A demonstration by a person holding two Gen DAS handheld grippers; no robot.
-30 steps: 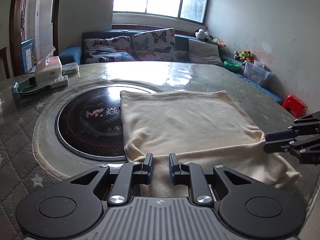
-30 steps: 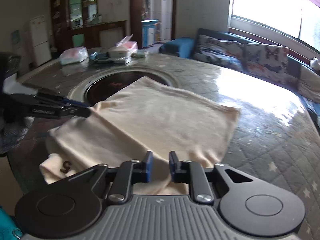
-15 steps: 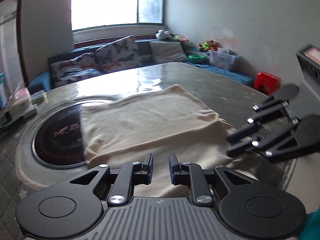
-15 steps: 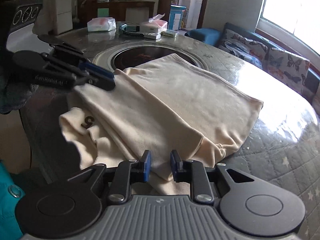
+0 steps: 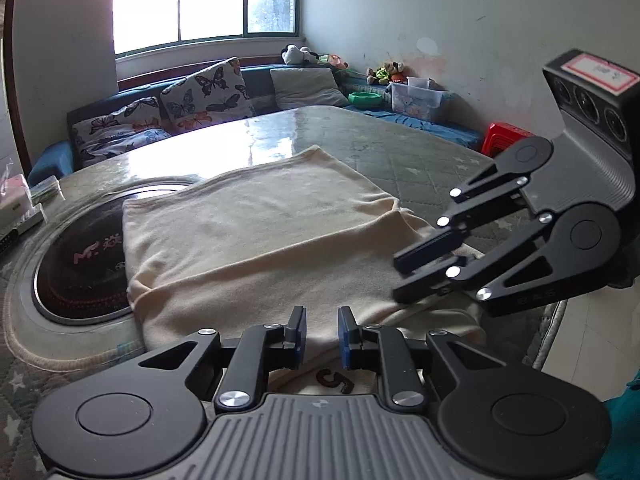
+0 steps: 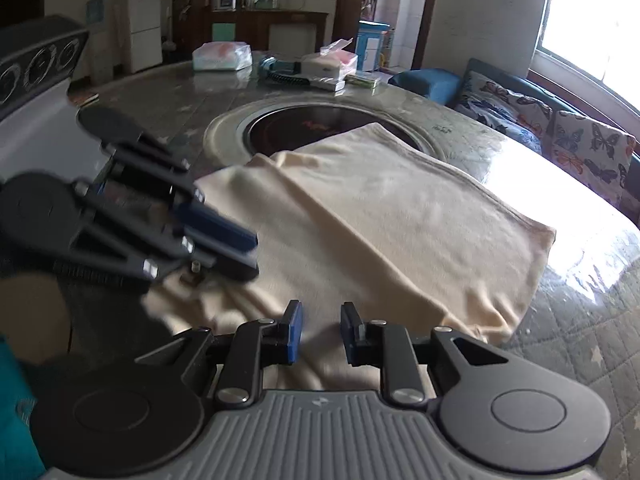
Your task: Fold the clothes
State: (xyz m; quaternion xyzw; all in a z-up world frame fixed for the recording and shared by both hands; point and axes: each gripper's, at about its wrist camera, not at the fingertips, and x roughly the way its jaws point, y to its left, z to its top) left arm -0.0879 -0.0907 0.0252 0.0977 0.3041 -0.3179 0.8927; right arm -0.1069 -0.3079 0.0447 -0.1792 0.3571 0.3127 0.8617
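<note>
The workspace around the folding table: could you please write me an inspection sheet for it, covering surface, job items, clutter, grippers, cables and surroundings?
Surface: round table under a quilted cover, with a dark round inset near its middle.
Job's things: cream garment, partly folded, overlapping the inset; a brown "5" shows at its near edge.
Clutter: tissue packs and boxes at the table's far side.
Grippers: left gripper and right gripper over the garment's near edge, jaws slightly apart; whether they pinch cloth is unclear.
Cables: nothing seen.
Surroundings: sofa with butterfly cushions, window, red stool, fridge.
</note>
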